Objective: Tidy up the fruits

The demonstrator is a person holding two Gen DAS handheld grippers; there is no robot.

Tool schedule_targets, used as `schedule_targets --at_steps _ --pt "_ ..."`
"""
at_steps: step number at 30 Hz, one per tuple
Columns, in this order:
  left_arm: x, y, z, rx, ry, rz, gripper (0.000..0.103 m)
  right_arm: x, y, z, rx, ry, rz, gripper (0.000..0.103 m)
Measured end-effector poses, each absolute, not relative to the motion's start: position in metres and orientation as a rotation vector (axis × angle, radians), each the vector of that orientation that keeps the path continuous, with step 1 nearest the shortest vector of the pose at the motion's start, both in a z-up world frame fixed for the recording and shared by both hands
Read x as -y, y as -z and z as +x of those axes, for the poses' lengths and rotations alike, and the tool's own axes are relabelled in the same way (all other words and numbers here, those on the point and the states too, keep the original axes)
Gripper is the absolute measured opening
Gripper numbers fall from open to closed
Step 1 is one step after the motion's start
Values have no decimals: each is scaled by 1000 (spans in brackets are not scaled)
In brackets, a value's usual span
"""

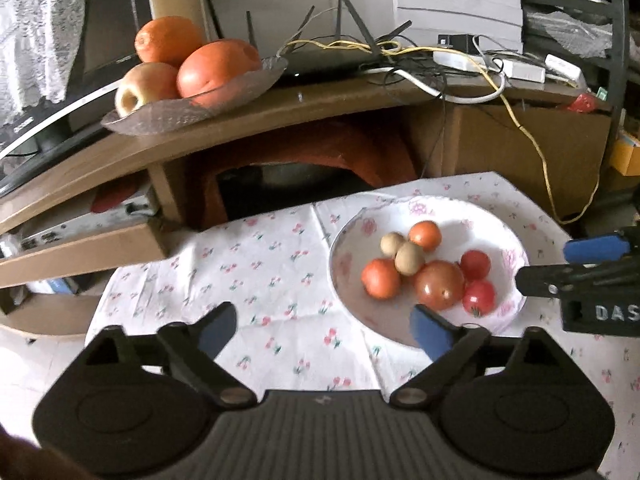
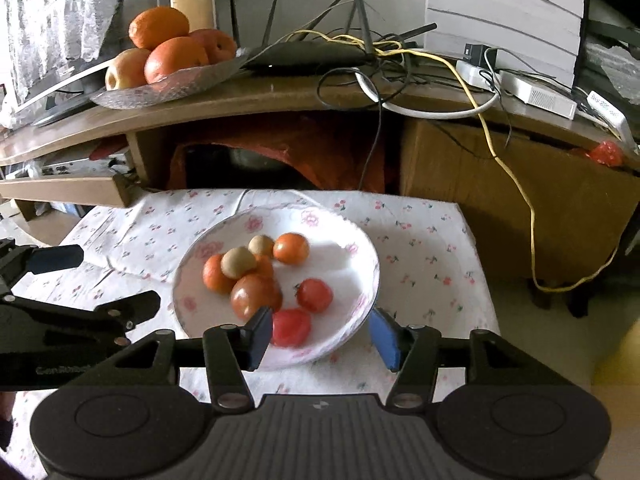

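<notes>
A white flowered plate (image 2: 356, 256) (image 1: 500, 220) sits on a cherry-print cloth and holds small oranges (image 2: 291, 248), two tan round fruits (image 2: 238, 262), a large brown-red tomato (image 2: 254, 295) (image 1: 439, 285) and small red tomatoes (image 2: 314, 295). A glass dish (image 2: 168, 90) (image 1: 240, 88) on the wooden desk holds big oranges (image 2: 175, 58) and apples (image 2: 125, 68). My right gripper (image 2: 322, 338) is open over the plate's near rim, with a red tomato (image 2: 291, 327) between its fingers. My left gripper (image 1: 324, 330) is open above the cloth, left of the plate.
A wooden desk (image 2: 280, 100) stands behind the low cloth-covered table (image 2: 432, 264). A router (image 2: 308, 56), tangled cables (image 2: 440, 80) and power strips (image 2: 536, 96) lie on the desk. A cardboard box (image 2: 500, 184) stands at the right, and a monitor (image 1: 44, 136) at the left.
</notes>
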State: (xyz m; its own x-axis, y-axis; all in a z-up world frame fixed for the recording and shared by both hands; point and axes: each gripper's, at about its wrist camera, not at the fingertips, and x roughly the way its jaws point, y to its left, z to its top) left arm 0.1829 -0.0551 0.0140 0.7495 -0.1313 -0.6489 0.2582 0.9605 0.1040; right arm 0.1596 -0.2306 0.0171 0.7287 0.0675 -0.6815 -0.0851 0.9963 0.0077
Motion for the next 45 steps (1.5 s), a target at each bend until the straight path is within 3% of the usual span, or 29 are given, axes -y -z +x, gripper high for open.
schedule_targets --at_steps 16,45 --pt "46 -21 120 -730 167 188 103 214 -27 92 -746 -104 11 59" --pt "31 -21 75 -758 130 129 103 198 -26 49 -759 -92 4 60"
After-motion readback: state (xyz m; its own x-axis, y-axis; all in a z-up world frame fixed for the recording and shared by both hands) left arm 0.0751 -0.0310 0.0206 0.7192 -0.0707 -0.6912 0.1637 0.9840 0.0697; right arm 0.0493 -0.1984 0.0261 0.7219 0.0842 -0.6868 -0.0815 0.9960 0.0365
